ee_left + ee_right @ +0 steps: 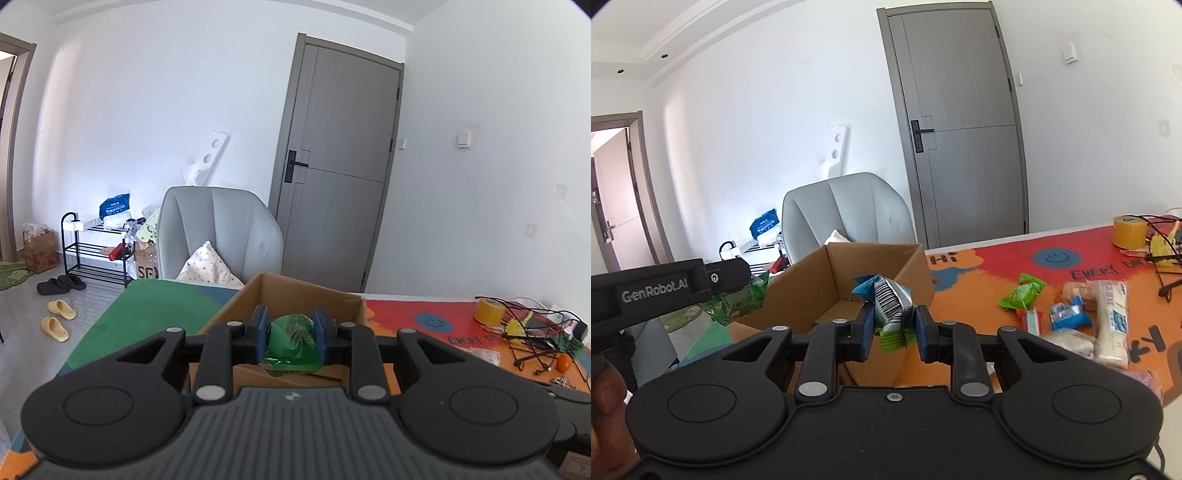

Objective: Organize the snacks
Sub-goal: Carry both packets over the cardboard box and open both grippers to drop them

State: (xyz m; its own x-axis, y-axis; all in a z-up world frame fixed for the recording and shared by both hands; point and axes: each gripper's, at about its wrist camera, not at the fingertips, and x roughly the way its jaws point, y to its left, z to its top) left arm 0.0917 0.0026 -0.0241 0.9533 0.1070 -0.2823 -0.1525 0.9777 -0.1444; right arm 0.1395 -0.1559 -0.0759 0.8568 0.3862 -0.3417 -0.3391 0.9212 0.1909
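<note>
An open cardboard box (295, 295) (849, 273) stands on the colourful table mat. My left gripper (291, 334) is shut on a green snack packet (293, 341) and holds it over the near edge of the box; the packet also shows in the right wrist view (738, 299). My right gripper (891, 325) is shut on a white, blue and green snack packet (892, 308) with a barcode, just in front of the box. Several loose snacks lie on the mat to the right: a green packet (1023, 293), a blue packet (1069, 314) and a long white one (1112, 317).
A yellow tape roll (1129, 230) (488, 311) and tangled black cables (535, 332) sit at the table's far right, with a small orange (564, 362). A grey chair (221, 232) stands behind the table, with a grey door (340, 158) beyond it.
</note>
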